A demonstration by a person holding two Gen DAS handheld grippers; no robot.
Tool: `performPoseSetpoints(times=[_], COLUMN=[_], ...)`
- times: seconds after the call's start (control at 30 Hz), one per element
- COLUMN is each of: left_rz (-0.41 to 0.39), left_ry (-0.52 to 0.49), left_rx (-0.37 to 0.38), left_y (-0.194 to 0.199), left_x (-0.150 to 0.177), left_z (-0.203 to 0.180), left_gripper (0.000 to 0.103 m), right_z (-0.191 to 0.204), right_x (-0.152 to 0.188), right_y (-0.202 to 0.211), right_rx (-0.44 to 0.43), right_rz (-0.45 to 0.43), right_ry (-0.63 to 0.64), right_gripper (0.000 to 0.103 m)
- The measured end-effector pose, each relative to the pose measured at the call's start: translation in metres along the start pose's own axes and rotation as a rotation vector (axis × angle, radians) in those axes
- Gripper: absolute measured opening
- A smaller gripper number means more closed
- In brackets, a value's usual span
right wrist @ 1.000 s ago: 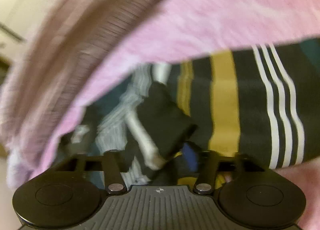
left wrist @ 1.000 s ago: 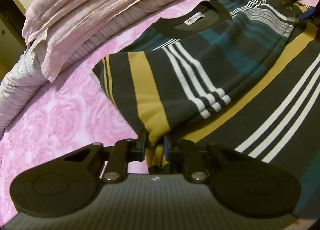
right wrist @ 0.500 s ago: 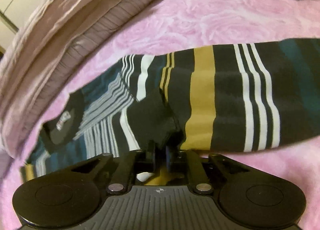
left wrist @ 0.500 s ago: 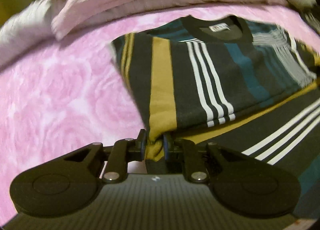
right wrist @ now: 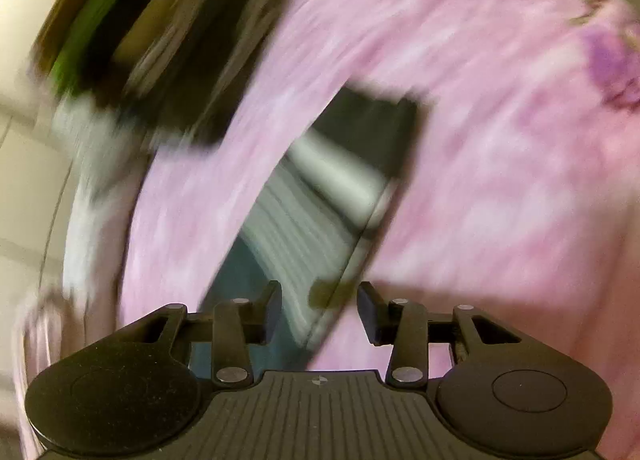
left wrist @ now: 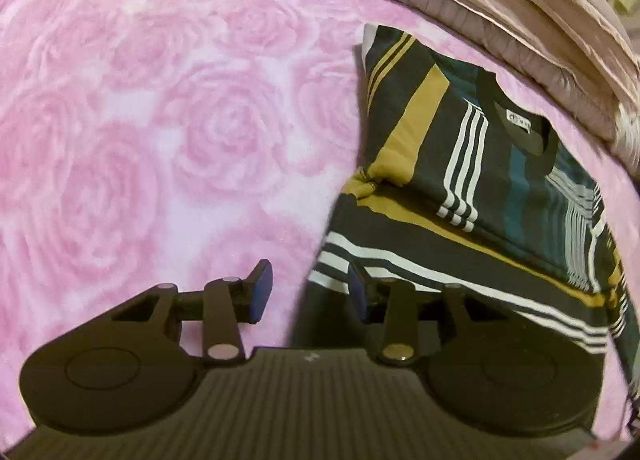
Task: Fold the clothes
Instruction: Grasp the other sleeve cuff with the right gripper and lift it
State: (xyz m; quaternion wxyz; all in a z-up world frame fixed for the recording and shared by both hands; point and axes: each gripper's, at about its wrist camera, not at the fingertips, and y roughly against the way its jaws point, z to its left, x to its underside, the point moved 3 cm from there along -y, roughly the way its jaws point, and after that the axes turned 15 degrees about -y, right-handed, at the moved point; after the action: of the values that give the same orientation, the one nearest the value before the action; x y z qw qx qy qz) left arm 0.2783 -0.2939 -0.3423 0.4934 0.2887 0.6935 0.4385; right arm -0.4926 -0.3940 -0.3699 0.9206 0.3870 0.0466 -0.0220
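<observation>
A dark striped sweater (left wrist: 472,180) with mustard, teal and white bands lies folded on the pink rose-pattern blanket (left wrist: 160,120), its collar and label facing up at the right. My left gripper (left wrist: 308,288) hovers over the sweater's near left edge, its jaws opening, with nothing pressed between the pads. In the blurred right wrist view, my right gripper (right wrist: 320,308) is above an edge of the striped sweater (right wrist: 320,196), its jaws opening too, and the cloth lies below them, not gripped.
A folded pale pink and grey quilt (left wrist: 500,8) lies along the far edge of the bed, behind the sweater. A dark and green smear of other things (right wrist: 132,44) shows at the upper left of the right wrist view, too blurred to name.
Both grippers let go of the sweater's fabric and their jaws spread apart. The left one swung left so more bare blanket shows. The right one swept fast sideways and its view blurred.
</observation>
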Motion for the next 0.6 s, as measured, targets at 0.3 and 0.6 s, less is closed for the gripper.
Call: performPoseSetpoints(times=[0.3,0.6], left_rz=[-0.028,-0.053], left_ry=[0.078,0.121], left_rx=[0.049,0.035], left_y=[0.002,0.012], left_x=[-0.009,-0.009], left_z=[-0.002,0.026], left_gripper=[0.035,0.035], right_z=[0.058,0.221], right_x=[0.017,0.250], right_y=[-0.016,0.049], right_rx=[0.080,-0.276], right_rz=[-0.055,-0.067], right_ry=[0.323,1.088], right_gripper=[0.003,0.003])
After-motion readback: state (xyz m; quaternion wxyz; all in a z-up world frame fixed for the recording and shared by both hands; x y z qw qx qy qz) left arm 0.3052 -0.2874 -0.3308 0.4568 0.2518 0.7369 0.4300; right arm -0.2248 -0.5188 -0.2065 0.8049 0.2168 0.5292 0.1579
